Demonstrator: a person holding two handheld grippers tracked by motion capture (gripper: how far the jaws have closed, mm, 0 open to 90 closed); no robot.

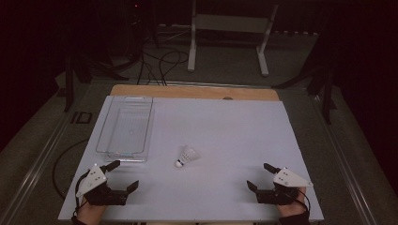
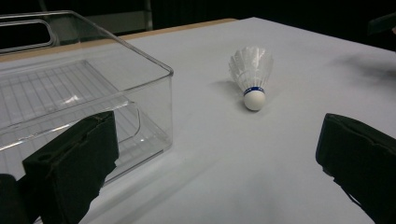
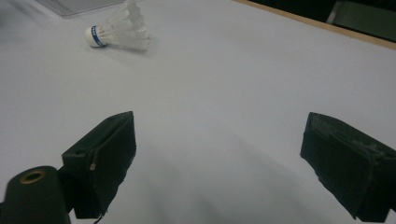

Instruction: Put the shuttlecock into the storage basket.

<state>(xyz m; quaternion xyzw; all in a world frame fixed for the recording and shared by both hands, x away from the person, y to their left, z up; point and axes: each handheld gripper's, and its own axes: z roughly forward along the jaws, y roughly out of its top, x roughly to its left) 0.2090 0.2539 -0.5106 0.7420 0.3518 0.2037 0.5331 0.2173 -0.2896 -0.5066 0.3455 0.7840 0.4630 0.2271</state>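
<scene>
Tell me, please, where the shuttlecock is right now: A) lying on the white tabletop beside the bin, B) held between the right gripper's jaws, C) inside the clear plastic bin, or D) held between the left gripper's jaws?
A: the shuttlecock lies on its side on the white tabletop, just right of the clear bin, apart from both open grippers.

No readable text, labels, brands, numbers or signs anywhere
</scene>
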